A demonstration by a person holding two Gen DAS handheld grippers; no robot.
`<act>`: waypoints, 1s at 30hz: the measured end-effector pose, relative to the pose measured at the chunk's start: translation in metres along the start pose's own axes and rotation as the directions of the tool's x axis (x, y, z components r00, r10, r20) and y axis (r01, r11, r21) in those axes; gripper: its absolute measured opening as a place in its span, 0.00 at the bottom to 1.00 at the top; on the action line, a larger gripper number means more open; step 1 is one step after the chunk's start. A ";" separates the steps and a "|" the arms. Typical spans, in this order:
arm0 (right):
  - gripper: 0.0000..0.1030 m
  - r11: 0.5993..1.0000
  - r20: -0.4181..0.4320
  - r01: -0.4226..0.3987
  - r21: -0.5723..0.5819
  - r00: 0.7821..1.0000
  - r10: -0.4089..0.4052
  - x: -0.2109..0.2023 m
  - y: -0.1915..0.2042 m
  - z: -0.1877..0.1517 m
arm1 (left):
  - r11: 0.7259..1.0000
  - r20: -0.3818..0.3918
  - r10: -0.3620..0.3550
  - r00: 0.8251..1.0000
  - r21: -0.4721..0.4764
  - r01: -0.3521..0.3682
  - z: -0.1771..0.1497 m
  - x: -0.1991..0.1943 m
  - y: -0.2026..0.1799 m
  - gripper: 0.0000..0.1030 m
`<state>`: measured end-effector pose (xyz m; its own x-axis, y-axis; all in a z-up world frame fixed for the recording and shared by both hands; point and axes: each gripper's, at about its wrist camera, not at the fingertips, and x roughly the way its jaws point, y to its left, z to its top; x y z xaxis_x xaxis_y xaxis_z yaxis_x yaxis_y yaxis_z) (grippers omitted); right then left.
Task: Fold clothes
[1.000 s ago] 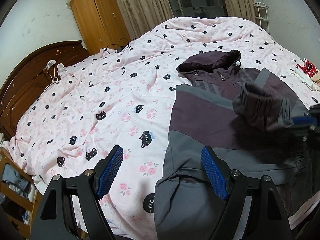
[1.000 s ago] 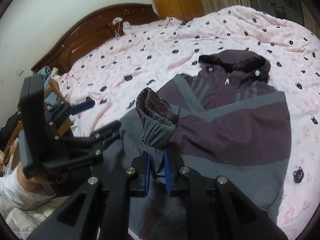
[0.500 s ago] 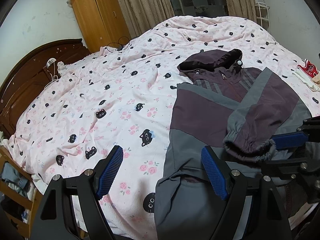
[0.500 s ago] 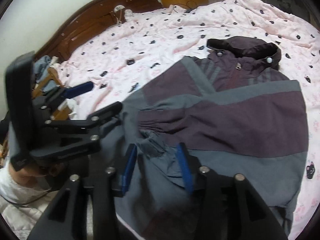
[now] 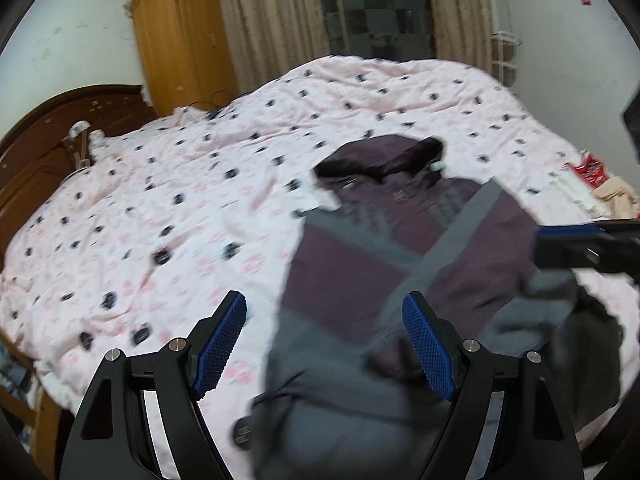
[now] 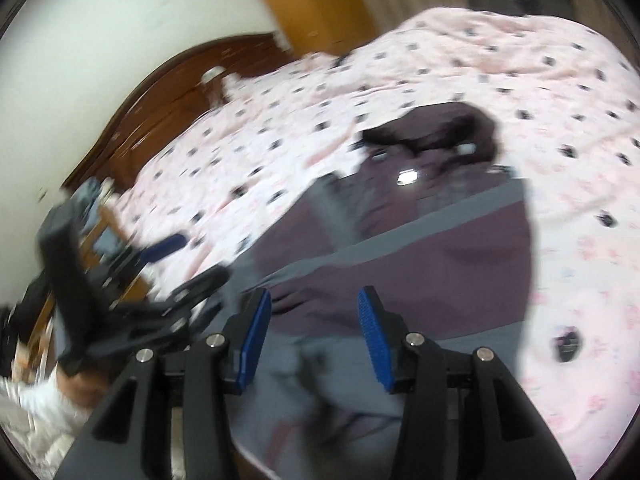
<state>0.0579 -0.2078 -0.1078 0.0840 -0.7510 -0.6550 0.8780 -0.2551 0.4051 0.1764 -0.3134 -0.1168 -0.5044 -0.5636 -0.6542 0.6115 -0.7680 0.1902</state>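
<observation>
A purple and grey hooded jacket (image 5: 404, 248) lies front up on the pink bed, hood toward the far side. One sleeve (image 5: 448, 252) is folded across its chest, the cuff near the hem. My left gripper (image 5: 326, 344) hangs open above the jacket's near left hem, holding nothing. In the right wrist view the jacket (image 6: 408, 248) fills the middle and my right gripper (image 6: 316, 336) stands open over its lower grey part, empty. The left gripper (image 6: 168, 280) shows at that view's left, and a right gripper finger (image 5: 576, 236) shows at the left wrist view's right edge. Both views are motion-blurred.
The pink cat-print duvet (image 5: 192, 216) covers the whole bed. A dark wooden headboard (image 5: 36, 148) is on the left, a wooden wardrobe (image 5: 180, 40) and curtains behind. Other clothes (image 5: 592, 184) lie at the bed's right edge. A person's white sleeve (image 6: 44, 404) is at lower left.
The right gripper carried the sleeve across the chest, opened and let it drop, then pulled back. Both grippers have since risen and tilted, blurring the views.
</observation>
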 end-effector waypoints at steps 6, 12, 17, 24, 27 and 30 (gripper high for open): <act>0.46 0.989 0.002 0.074 0.127 0.997 -0.075 0.001 -0.053 0.026 | 0.998 -0.006 -0.059 0.998 0.026 0.060 0.011 0.009 -0.023 0.75; 0.46 0.984 -0.055 0.102 0.143 0.994 -0.095 0.036 -0.078 0.048 | 0.998 -0.049 -0.041 0.998 0.040 0.043 -0.001 0.022 -0.027 0.75; 0.45 0.962 -0.112 0.166 0.216 0.983 -0.145 0.062 -0.109 0.058 | 0.998 -0.084 -0.026 0.996 0.052 0.030 -0.010 0.034 -0.030 0.75; 0.45 0.944 -0.145 0.221 0.246 0.971 -0.190 0.074 -0.135 0.069 | 0.998 -0.103 -0.009 0.995 0.063 0.016 -0.020 0.043 -0.033 0.82; 0.45 0.935 -0.159 0.245 0.258 0.965 -0.209 0.079 -0.147 0.074 | 0.998 -0.099 -0.006 0.995 0.067 0.013 -0.021 0.044 -0.033 0.82; 0.45 0.931 -0.154 0.249 0.268 0.965 -0.214 0.077 -0.154 0.079 | 0.998 -0.097 -0.004 0.995 0.068 0.011 -0.022 0.043 -0.033 0.83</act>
<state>-0.1080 -0.2750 -0.1703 -0.0345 -0.5763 -0.8165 0.7117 -0.5877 0.3847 0.1480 -0.3056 -0.1678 -0.4458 -0.5283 -0.7226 0.5634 -0.7929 0.2321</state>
